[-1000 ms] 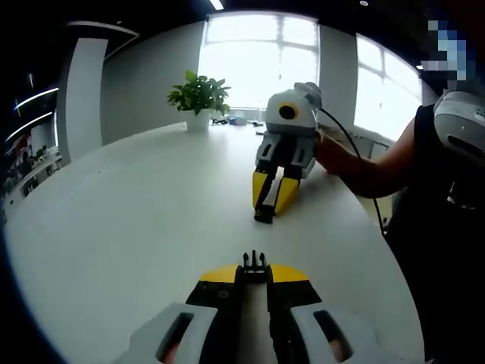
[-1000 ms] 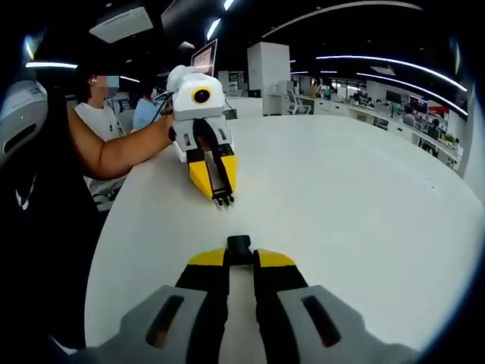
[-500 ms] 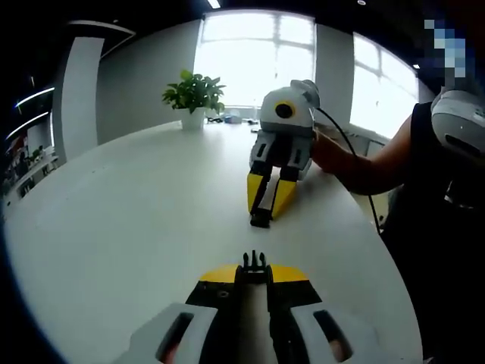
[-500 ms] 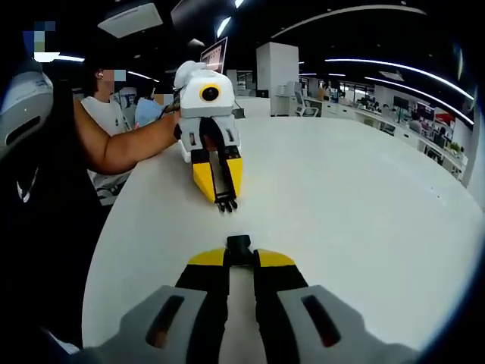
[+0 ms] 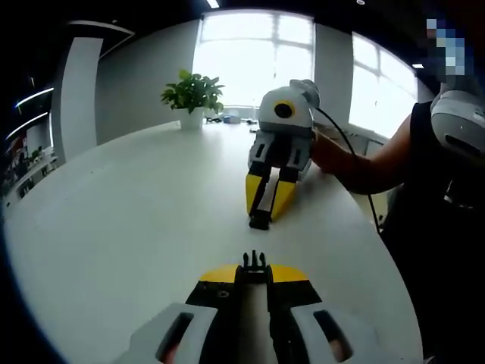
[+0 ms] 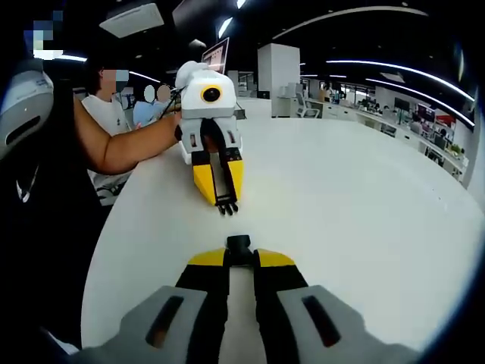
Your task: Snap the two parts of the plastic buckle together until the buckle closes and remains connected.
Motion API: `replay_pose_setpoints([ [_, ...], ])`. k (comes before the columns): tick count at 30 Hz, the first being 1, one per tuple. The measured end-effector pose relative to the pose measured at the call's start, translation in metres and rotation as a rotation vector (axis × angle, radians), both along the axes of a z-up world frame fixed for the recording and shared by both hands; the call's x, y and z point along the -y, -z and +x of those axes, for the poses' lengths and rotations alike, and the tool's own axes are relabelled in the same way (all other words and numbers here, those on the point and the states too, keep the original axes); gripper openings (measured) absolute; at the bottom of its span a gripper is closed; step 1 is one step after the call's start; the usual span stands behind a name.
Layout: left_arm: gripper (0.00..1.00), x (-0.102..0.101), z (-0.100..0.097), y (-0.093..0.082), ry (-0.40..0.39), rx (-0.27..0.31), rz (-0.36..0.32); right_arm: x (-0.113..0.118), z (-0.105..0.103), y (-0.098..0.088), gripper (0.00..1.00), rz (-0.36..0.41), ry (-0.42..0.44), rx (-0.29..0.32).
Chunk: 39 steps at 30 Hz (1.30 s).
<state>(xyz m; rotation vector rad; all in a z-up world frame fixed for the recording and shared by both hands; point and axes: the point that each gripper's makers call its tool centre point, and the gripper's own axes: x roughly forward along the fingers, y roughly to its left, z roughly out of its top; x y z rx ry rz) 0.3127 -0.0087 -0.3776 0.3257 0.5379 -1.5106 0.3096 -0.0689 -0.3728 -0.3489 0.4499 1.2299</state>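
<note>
Pronged black plastic buckle half (image 5: 255, 265) pinched in left gripper (image 5: 255, 279), socket half (image 6: 239, 244) in right gripper (image 6: 239, 262); 2 tips facing, near but apart above white round table (image 5: 136, 212), lined up for mating.

Potted plant (image 5: 195, 97) at far edge of white table (image 5: 136, 212), bright windows (image 5: 258, 61) behind.

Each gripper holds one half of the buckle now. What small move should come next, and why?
Probably bring the two closer along one line. The left gripper is shut on the pronged half, the right gripper on the socket half; they face each other above the white table, with a clear gap between.
</note>
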Motion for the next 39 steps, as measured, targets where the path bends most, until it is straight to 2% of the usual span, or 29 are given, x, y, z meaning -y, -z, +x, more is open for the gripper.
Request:
replay_pose_setpoints([
  [39,0.10,0.0036,-0.0033,-0.0003,0.012,0.003,-0.007,-0.0073,-0.0012,-0.0010,0.11,0.012,-0.005,-0.002],
])
